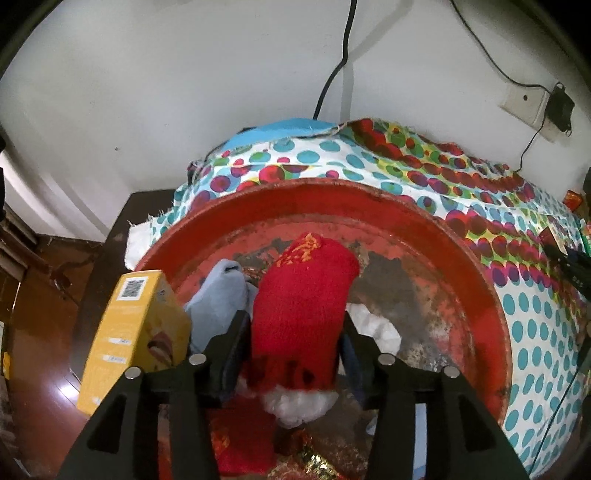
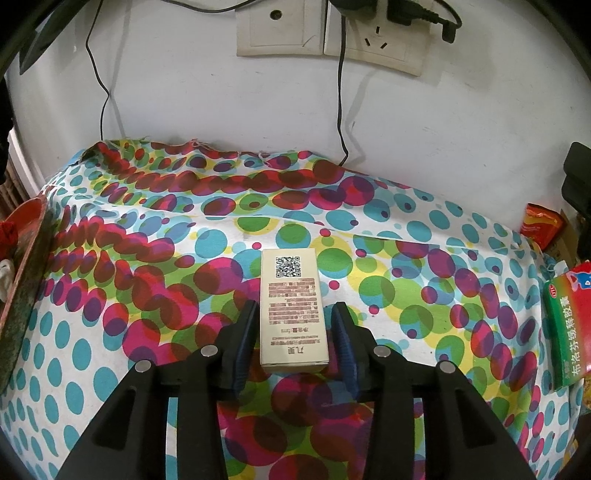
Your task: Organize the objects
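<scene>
Left wrist view looks down into a big round red tray [image 1: 491,295], paint pretty worn, sitting on a bench under a polka-dot cloth [image 1: 535,332] against a white wall [image 1: 147,92], with dark wood floor [image 1: 37,369] at lower left. The left claw [image 1: 293,325] is clenched on a red fuzzy sock [image 1: 303,302] with a white cuff, held over the tray. A light blue sock [image 1: 221,295] sits just left of it, and a yellow box [image 1: 125,339] with a QR code leans at the tray's left edge.

Right wrist view shows what that one can't: the open stretch of cloth [image 2: 406,258] mid-frame, wall sockets [image 2: 328,33] with cables plugged in up top, only a sliver of the tray at the left edge. The right claw [image 2: 293,325] is spread, released, with a cream box [image 2: 293,310] lying flat between the fingers, a gap showing on the right side. It has a QR code and tiny unreadable print. At the right edge a green medicine box [image 2: 565,332] reads 布洛芬缓释胶囊.
</scene>
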### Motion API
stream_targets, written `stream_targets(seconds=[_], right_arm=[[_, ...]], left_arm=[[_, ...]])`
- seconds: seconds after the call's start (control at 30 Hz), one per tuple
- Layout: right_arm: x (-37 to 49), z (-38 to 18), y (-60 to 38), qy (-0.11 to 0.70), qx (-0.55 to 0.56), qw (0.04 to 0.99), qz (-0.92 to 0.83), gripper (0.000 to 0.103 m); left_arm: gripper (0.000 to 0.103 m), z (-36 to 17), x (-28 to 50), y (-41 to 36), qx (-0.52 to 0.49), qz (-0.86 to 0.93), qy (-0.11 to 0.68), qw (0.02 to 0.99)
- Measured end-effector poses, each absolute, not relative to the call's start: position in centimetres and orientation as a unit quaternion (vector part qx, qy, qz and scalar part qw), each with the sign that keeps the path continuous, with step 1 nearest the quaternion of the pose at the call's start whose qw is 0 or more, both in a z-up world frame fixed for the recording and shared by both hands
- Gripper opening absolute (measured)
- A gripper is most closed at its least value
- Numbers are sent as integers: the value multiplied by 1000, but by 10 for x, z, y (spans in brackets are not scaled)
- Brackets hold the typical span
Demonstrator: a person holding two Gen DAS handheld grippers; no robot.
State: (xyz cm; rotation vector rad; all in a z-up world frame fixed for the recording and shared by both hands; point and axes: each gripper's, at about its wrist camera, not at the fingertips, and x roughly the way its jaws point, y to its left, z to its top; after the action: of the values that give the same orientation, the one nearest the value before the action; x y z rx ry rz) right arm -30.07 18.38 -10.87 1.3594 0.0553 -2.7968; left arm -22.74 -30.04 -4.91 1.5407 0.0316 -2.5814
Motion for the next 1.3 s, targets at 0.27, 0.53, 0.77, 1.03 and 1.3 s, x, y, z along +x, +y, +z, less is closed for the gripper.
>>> stream_targets(seconds=[0.27,0.53,0.77,1.03,1.3], right_arm=[[-302,-110,185,17,437,13,-899,40],[-301,-110,186,13,437,14,-899,41],[-303,-110,186,14,437,9,-899,42],[-309,-105,172,40,454,-34,-889,28],[-298,-82,153,33,441,-46,-896,28]], left_arm=[[53,-15,-178,-288,454,-886,-8,90],[53,-17,-113,-246,414,-907,18,82],[53,-28,-103,-245,412,-906,4,91],[53,-40,-97,-268,420,-901,28,100],[53,-46,-97,-280,427,-898,67,83]])
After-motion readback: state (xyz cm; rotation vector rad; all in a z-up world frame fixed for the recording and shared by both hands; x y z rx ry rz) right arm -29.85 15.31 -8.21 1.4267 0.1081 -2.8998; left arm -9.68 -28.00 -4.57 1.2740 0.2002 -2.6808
